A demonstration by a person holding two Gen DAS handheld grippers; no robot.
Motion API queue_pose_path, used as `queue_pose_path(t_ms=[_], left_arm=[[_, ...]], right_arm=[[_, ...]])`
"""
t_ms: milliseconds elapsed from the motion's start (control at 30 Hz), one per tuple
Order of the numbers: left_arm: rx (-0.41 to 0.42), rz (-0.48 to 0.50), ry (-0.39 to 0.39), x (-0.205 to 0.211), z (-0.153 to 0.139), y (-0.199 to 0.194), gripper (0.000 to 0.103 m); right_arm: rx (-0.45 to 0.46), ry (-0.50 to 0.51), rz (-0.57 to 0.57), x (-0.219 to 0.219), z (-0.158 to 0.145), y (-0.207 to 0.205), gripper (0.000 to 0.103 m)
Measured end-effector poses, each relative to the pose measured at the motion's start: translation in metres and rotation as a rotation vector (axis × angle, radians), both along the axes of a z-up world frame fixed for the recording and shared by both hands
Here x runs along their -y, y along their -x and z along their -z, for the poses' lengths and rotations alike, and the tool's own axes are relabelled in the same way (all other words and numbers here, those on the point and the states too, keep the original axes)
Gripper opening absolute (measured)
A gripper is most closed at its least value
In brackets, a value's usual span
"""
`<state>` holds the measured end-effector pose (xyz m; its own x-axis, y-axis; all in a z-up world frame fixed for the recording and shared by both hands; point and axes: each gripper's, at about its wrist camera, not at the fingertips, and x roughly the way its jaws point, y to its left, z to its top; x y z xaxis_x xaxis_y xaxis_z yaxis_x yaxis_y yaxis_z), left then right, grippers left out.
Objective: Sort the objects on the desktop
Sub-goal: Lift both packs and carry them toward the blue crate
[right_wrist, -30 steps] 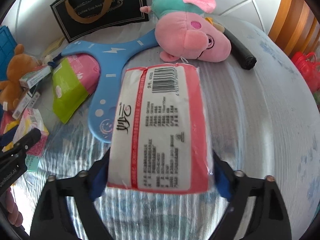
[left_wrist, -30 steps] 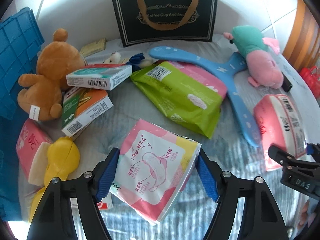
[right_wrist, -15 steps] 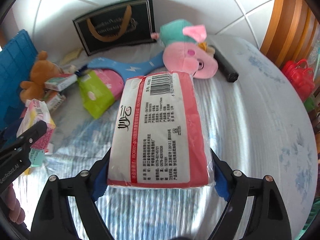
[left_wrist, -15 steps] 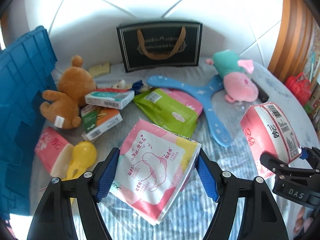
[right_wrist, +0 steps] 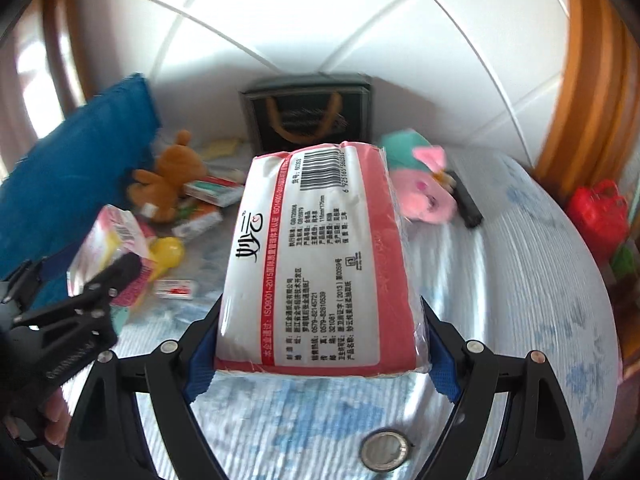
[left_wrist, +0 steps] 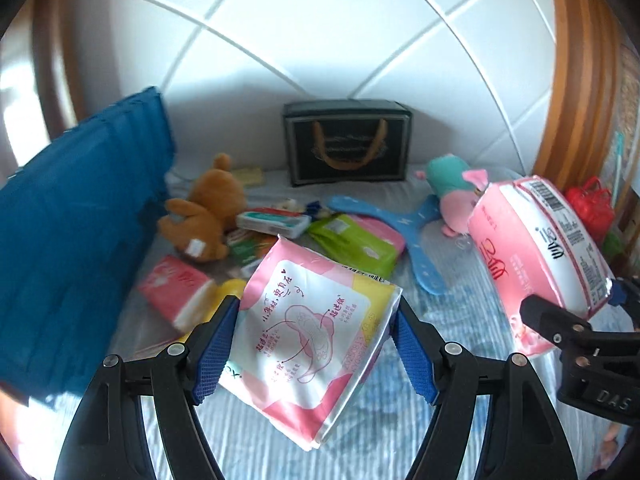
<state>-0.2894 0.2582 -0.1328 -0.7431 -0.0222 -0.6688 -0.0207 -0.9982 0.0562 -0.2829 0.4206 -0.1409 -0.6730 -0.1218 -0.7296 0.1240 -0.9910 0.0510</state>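
Note:
My left gripper (left_wrist: 314,334) is shut on a pink and white pad packet (left_wrist: 312,336), held in the air above the bed. My right gripper (right_wrist: 320,340) is shut on a red and white tissue pack (right_wrist: 320,264), also lifted; the same tissue pack (left_wrist: 540,248) shows at the right of the left wrist view. On the bed lie a brown teddy bear (left_wrist: 208,212), a pink pig plush (left_wrist: 452,184), a green pad packet (left_wrist: 352,244), a blue hanger (left_wrist: 420,248), small boxes (left_wrist: 272,222), a second red tissue pack (left_wrist: 176,292) and a yellow toy (right_wrist: 168,254).
A blue crate (left_wrist: 72,232) stands at the left edge of the bed. A black gift bag (left_wrist: 348,142) leans on the white padded headboard at the back. A black tube (right_wrist: 466,202) lies beside the pig. A red bag (right_wrist: 598,216) sits off the right side.
Both grippers have risen and pulled back from the bed with their packets still clamped. The items on the bed look smaller and the headboard fills more of both views.

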Motion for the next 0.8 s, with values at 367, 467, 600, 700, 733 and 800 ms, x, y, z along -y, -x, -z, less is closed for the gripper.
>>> queue_pose_path(t_ms=[367, 467, 600, 700, 733, 800], left_arm=[[-0.121, -0.198, 0.015, 0.088, -0.053, -0.071, 0.074], [-0.173, -0.218, 0.025, 0.12, -0.071, -0.087, 0.074], [-0.25, -0.23, 0.045, 0.167, -0.097, -0.102, 0.074], [-0.311, -0.217, 0.048, 0.21, -0.119, -0.106, 0.074], [-0.334, -0.216, 0.046, 0.229, -0.128, -0.106, 0.074], [-0.379, -0.219, 0.054, 0.26, -0.142, -0.106, 0.074]], right_arm=[[-0.126, -0.004, -0.23, 0.096, -0.055, -0.039, 0.085], [-0.169, -0.007, -0.261, 0.127, -0.07, -0.051, 0.085], [-0.241, 0.008, -0.273, 0.181, -0.096, -0.064, 0.085], [-0.296, 0.022, -0.265, 0.222, -0.118, -0.069, 0.085], [-0.314, 0.03, -0.265, 0.238, -0.127, -0.07, 0.085], [-0.35, 0.044, -0.264, 0.27, -0.143, -0.071, 0.085]])
